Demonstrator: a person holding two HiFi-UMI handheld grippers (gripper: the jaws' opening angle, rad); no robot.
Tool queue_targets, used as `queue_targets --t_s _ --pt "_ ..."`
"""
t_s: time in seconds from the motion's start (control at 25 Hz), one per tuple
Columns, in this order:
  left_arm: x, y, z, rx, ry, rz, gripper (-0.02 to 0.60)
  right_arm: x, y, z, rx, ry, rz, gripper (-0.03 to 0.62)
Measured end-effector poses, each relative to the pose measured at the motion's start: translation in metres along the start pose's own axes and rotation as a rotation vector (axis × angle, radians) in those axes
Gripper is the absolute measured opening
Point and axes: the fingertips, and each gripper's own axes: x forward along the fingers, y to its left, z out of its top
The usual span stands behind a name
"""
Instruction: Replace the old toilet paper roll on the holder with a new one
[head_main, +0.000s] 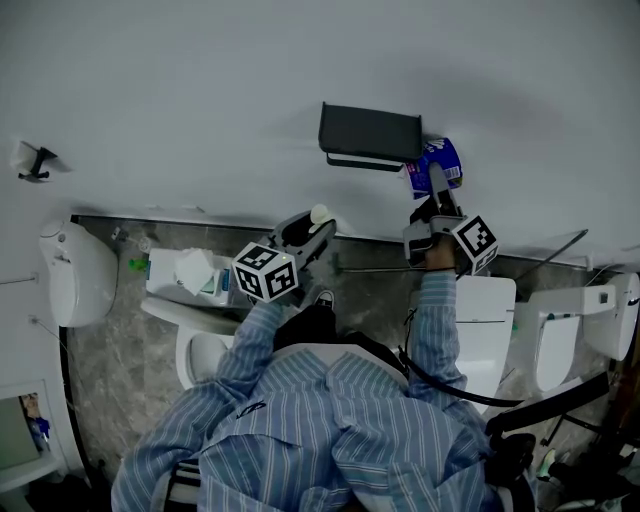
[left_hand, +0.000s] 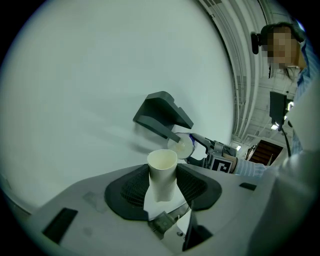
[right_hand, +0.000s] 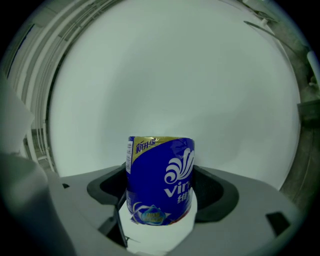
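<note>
When we look down in the head view, our left gripper (head_main: 312, 226) holds a pale cardboard tube (head_main: 319, 213) below the dark wall-mounted holder (head_main: 370, 133). Our right gripper (head_main: 437, 186) holds a blue-wrapped toilet paper roll (head_main: 438, 160) at the holder's right end. In the left gripper view, the jaws clamp the tube. In the right gripper view, the jaws clamp the roll.

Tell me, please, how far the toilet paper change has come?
Done: the old cardboard tube is off the holder, clamped in the left gripper. In hand: the right gripper holds the new roll, blue wrapper on, beside the holder. Left: fit the new roll on the holder, probably unwrapping it first, and put the tube away.
</note>
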Motion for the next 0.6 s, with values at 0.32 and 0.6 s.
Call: queue_targets --t_s 0.32,0.6 --pt "0.001 0.004 -0.002 -0.006 0.003 0.006 0.172 0.003 -0.002 -0.007 0.170 -0.016 0.056 0.403" --pt "0.009 0.003 -0.002 -0.006 0.010 -0.003 0.172 0.003 -0.006 -0.013 0.300 -0.034 0.088 0.405"
